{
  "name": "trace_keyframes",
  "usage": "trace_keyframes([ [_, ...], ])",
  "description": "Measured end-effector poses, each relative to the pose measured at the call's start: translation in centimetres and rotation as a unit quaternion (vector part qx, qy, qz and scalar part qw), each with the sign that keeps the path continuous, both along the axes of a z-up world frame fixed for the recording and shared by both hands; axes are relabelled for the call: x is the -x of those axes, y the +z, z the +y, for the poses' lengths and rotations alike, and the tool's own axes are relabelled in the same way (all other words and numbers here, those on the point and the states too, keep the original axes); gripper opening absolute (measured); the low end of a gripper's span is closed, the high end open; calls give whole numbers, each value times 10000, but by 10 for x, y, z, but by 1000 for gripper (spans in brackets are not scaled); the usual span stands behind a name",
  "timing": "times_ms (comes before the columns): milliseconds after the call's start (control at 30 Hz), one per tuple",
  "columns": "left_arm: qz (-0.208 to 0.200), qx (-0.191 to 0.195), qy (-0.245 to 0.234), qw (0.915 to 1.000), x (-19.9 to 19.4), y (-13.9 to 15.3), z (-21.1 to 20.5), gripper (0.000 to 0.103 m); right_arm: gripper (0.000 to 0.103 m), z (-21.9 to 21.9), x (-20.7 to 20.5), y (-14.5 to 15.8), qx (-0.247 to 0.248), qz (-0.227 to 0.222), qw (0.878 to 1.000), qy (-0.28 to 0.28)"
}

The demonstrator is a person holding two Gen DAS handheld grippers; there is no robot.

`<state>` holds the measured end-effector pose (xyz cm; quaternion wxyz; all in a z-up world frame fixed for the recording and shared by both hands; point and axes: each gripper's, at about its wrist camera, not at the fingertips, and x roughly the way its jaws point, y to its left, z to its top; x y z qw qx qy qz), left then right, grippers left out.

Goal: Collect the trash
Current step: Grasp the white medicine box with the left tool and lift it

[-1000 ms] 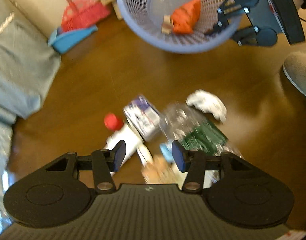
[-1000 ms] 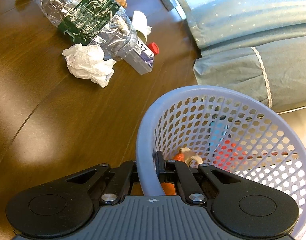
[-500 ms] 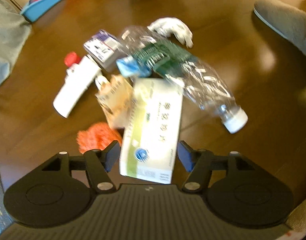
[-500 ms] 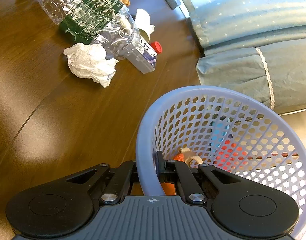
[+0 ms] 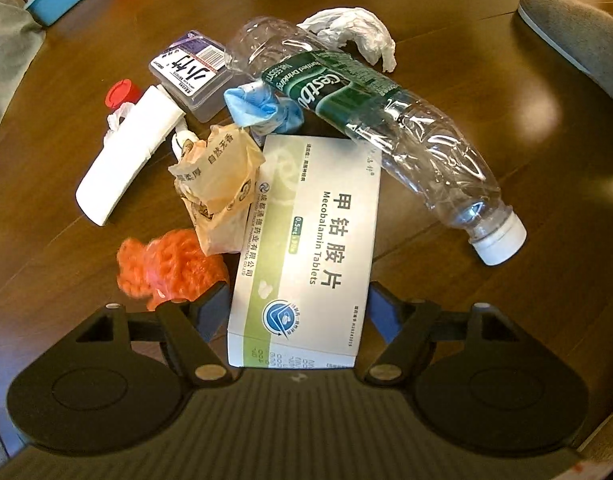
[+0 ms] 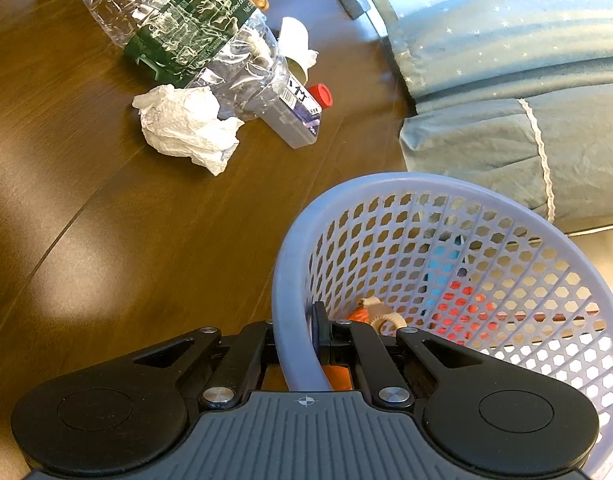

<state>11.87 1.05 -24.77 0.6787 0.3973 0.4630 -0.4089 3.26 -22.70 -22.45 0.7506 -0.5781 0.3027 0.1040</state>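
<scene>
Left gripper [image 5: 296, 306] spread, jaws just widened astride tablet box [image 5: 306, 240] on floor – light, stiff card; pinch long sides. Right gripper [image 6: 294, 334] clenched on basket [image 6: 290, 280] rim

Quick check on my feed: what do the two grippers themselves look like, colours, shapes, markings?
Both look alike. The left gripper and right gripper each have a grey ribbed body with a small crosshair mark at its front edge, two rounded black lobes with circular insets, and black linkage arms on silver pivot pins. The left gripper's pads are blue. No cables, hands or sleeves show.
</scene>
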Motion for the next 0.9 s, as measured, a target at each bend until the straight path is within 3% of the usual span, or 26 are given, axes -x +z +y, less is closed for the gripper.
trace_keyframes([
  [300, 50, -139, 21, 9999, -1, -2, -2, 69, 0, 0, -2, 1, -32, -13, 10000, -40],
  [500, -81, -132, -53, 9999, 5, 11, 0, 68, 0, 0, -2, 1, -35, -12, 10000, -43],
  [700, -373, -558, -211, 9975, 9, 25, 4, 67, 0, 0, -2, 1, -42, -8, 10000, -47],
  [900, -846, -1123, -586, 9883, 18, 41, 10, 66, 0, -1, -2, 2, -67, -32, 10000, -66],
])
